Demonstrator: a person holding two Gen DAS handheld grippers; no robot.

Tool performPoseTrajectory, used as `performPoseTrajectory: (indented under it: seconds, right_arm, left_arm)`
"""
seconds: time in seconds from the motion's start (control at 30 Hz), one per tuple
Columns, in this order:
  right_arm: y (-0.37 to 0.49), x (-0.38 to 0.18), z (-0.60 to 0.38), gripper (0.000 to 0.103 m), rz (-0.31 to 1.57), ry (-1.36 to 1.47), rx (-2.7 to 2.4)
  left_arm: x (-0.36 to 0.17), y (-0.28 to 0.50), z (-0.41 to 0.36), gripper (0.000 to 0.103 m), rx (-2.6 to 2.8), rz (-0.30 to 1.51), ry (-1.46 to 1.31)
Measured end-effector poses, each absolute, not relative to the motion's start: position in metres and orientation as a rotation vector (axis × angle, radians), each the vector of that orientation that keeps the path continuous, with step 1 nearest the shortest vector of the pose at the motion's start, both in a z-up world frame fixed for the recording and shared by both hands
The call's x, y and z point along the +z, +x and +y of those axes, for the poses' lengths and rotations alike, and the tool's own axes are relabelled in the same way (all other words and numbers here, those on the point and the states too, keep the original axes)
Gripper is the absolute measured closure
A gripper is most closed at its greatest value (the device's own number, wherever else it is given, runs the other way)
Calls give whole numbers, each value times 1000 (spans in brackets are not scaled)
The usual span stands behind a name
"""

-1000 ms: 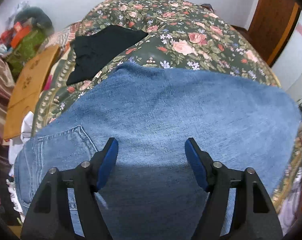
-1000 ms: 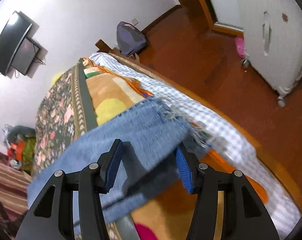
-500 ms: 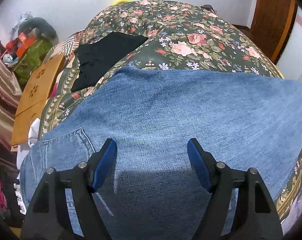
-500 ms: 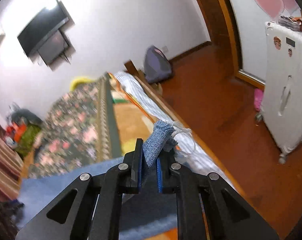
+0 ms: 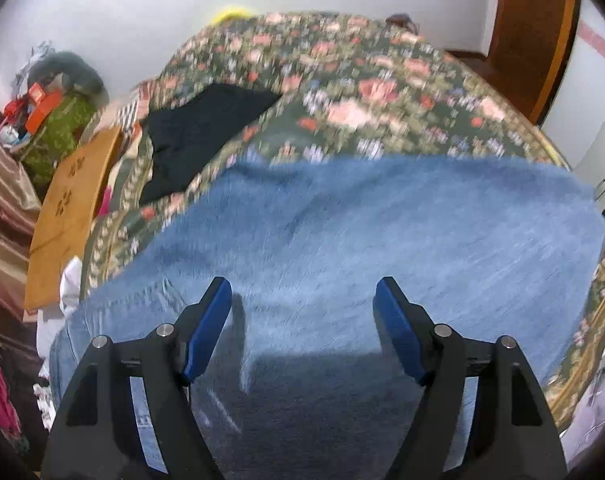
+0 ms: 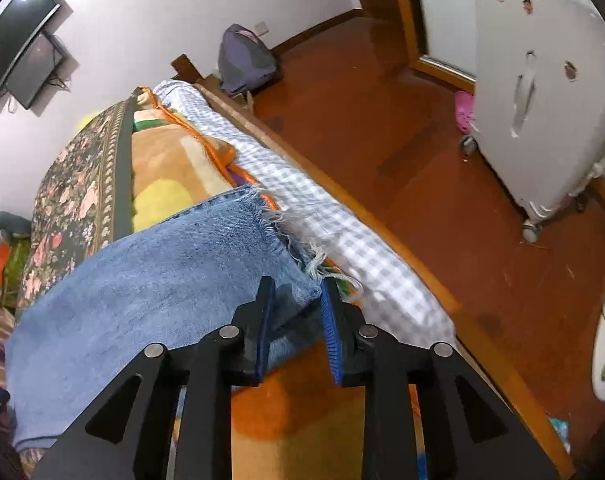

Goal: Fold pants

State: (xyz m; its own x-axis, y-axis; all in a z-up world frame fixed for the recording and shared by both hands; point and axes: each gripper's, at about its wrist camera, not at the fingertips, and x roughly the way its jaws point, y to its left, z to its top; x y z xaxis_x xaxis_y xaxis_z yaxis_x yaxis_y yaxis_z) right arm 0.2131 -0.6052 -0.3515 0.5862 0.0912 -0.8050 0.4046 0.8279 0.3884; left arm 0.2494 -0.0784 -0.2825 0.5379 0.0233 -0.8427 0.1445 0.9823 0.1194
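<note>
Blue jeans (image 5: pixel 382 240) lie spread across the floral bedspread (image 5: pixel 362 80). My left gripper (image 5: pixel 304 312) is open and empty, hovering over the jeans near the back pocket end. In the right wrist view the frayed leg hem (image 6: pixel 270 224) of the jeans (image 6: pixel 142 288) lies at the bed's edge. My right gripper (image 6: pixel 296 304) stands partly open around the hem corner, with the denim between the jaws and a gap on the right side.
A black garment (image 5: pixel 206 128) lies on the bed behind the jeans. A wooden board (image 5: pixel 74 208) and clutter stand at the left. A checked sheet (image 6: pixel 302 200), wooden bed rail, red floor (image 6: pixel 382 100), backpack (image 6: pixel 246 60) and white wheeled case (image 6: pixel 542 100) show on the right.
My right gripper held the hem lifted half a second ago; now it has lowered the hem to the bed edge and its jaws have parted. The left view has shifted slightly.
</note>
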Motion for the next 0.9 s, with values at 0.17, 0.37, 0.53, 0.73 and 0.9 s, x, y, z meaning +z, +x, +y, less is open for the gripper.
performPoseTrajectory:
  seconds: [0.17,0.37,0.53,0.73,0.9]
  right_arm:
    - [192,-334,-592,50,863,669,-169]
    - [194,-363,-565,48,893,784,-169]
    - [199,-377,-569,44,859,863,-172]
    - [212,-381,-580,53,816,924,-164]
    - [214,-370,-585,89,773,933,-166]
  left_arm:
    - [-262,258,-101,28,-131,946,145]
    - [-281,267,-129,28,-180,992,121]
    - [-300,268,-139,28,-205,1044,105]
    - [-305,268,-139,28,-206,1051,97]
    - [-302,266,-133,28,-204,1047,70]
